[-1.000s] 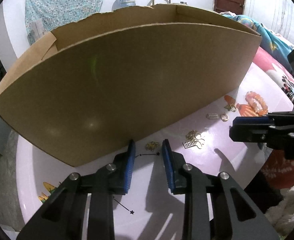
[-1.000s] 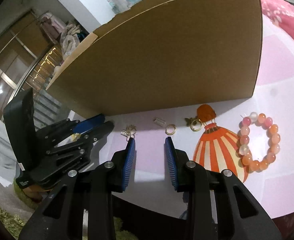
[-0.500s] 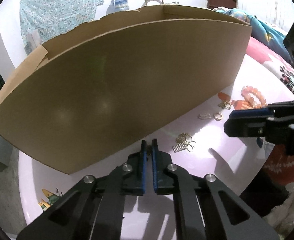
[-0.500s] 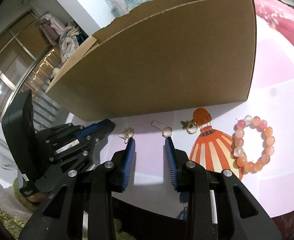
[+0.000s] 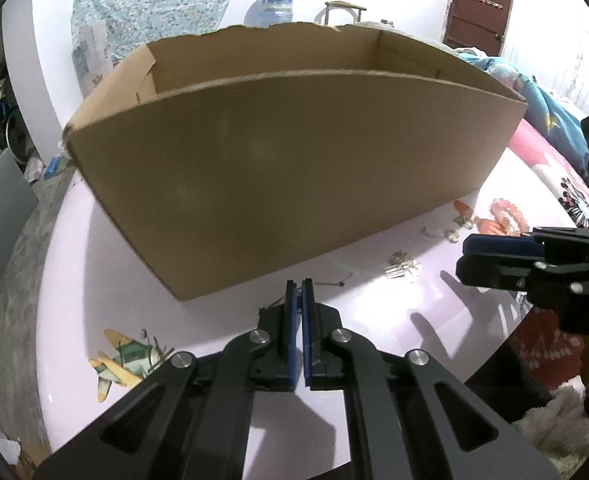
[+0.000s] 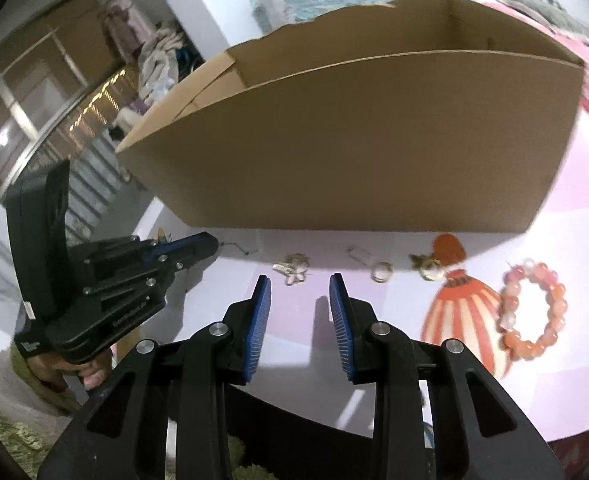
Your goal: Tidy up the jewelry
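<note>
**Left gripper closed near the box, right gripper open over the jewelry**

The left gripper is in front of the cardboard box, low above the pink table. Its jaws are nearly closed, w/ only a thin gap between the blue pads. If a small piece is between them, I cannot tell; a thin dark line shows just beside the tips.

The right gripper has its jaws wide apart and holds nothing. It hovers over the table edge, pointing at the box wall.

The jewelry lies in a row on the table in front of the box, not inside it. From left to right in the right wrist view: a thin chain near the left gripper's tips, a gold cluster just ahead of the right gripper's left pad, a small clear piece, a gold ring, a 2nd gold piece beside a printed orange balloon, and a bead bracelet at far right, well apart from both grippers.

The box is open on top; its inside shows bare cardboard walls in the left wrist view.
</note>
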Motion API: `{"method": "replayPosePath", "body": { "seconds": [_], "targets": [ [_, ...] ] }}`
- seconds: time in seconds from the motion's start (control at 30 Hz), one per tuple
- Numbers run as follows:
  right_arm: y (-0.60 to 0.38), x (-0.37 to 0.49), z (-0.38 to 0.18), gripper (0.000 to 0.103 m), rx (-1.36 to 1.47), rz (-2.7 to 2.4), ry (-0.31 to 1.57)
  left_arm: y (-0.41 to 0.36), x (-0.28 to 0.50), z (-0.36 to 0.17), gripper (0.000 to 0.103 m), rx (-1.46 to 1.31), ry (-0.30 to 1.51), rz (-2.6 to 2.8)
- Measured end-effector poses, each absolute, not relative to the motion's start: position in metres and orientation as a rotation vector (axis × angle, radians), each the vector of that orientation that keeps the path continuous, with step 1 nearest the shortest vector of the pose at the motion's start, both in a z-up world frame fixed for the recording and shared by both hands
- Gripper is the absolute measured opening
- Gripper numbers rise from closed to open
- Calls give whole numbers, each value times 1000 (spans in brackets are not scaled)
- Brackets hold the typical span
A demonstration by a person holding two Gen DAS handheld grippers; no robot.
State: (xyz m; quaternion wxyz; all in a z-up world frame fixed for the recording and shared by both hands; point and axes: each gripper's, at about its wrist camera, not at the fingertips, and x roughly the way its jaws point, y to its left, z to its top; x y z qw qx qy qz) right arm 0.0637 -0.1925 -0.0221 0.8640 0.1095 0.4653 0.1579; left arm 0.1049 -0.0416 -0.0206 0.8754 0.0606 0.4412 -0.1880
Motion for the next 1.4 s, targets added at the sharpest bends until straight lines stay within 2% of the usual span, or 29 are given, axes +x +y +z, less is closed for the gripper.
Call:
{"method": "replayPosePath", "body": {
  "seconds": [0.3, 0.4, 0.7, 0.73, 0.77, 1.4],
  "targets": [
    [-163, 79, -23, 29, 56, 302, 972, -31, 106, -26, 2, 98, 935, -402],
    [-160, 87, -23, 21, 41, 297, 968, -28, 106, -27, 2, 96, 934, -408],
    [-149, 100, -34, 10, -42, 292, 1008, -24, 109, -26, 2, 95, 933, -417],
    [-147, 100, -34, 3, -54, 296, 1008, -24, 109, -26, 2, 94, 933, -417],
    [-146, 99, -34, 0, -57, 307, 1008, -24, 109, -26, 2, 94, 933, -417],
    [-188, 75, 5, 0, 158, 310, 906, -24, 108, -25, 2, 84, 923, -414]
  ]
}}
